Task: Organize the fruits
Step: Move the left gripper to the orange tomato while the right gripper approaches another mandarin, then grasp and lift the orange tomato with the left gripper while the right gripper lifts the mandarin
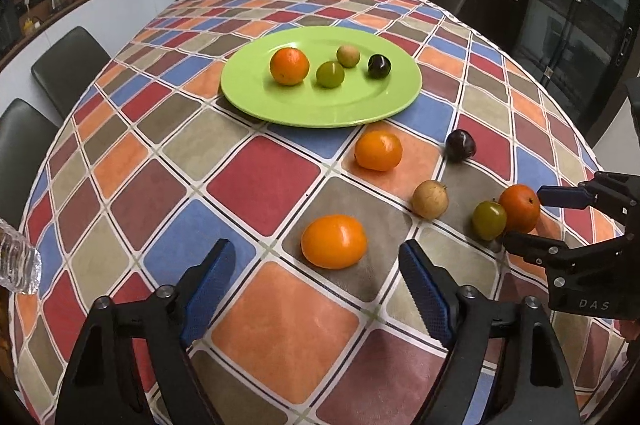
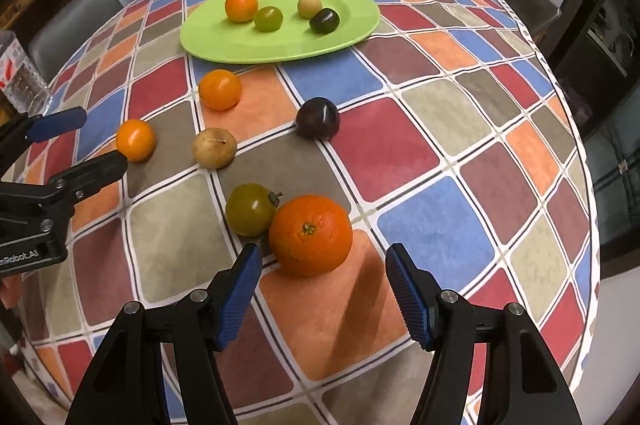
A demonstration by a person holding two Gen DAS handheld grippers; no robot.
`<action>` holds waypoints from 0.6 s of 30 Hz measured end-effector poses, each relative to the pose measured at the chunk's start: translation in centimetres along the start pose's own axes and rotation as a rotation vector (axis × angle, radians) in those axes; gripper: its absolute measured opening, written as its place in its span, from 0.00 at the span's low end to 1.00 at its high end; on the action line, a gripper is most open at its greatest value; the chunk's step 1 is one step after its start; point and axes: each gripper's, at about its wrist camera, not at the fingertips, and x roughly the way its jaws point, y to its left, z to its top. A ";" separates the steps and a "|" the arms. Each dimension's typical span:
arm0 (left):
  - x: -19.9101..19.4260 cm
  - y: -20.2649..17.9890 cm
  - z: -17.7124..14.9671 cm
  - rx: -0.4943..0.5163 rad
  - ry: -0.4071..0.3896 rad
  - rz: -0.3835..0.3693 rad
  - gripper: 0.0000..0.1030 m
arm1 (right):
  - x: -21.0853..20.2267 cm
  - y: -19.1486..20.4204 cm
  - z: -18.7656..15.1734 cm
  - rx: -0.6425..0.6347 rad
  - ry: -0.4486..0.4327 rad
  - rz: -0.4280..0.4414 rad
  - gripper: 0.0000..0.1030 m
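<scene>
Both my grippers are spread and empty, and my right gripper (image 2: 324, 265) closing on the orange (image 2: 311, 235) could knock the touching green tomato (image 2: 251, 209) rolling.

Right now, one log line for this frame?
left tool: open, at persimmon | right tool: open, at orange | green plate: four fruits | tablecloth: six loose

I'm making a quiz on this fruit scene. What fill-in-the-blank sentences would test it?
1. The green plate holds ____ fruits.
2. ____ fruits lie on the tablecloth off the plate.
3. Both the left gripper and the right gripper are ____.

Missing words: four; six; open
</scene>
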 end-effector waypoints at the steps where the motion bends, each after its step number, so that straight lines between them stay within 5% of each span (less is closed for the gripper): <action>1: 0.2 0.0 0.1 0.000 0.005 -0.003 0.74 | 0.1 0.0 0.1 -0.001 0.001 0.000 0.62; 9: 1.7 -0.1 0.3 -0.011 0.041 -0.047 0.52 | 0.8 -0.1 0.6 -0.013 0.011 0.016 0.55; 12: 2.0 -0.2 0.5 -0.018 0.047 -0.056 0.39 | 0.8 -0.1 0.7 -0.009 0.009 0.046 0.43; 18: 1.9 0.0 0.4 -0.037 0.043 -0.064 0.38 | 0.8 0.0 0.7 -0.001 -0.002 0.052 0.41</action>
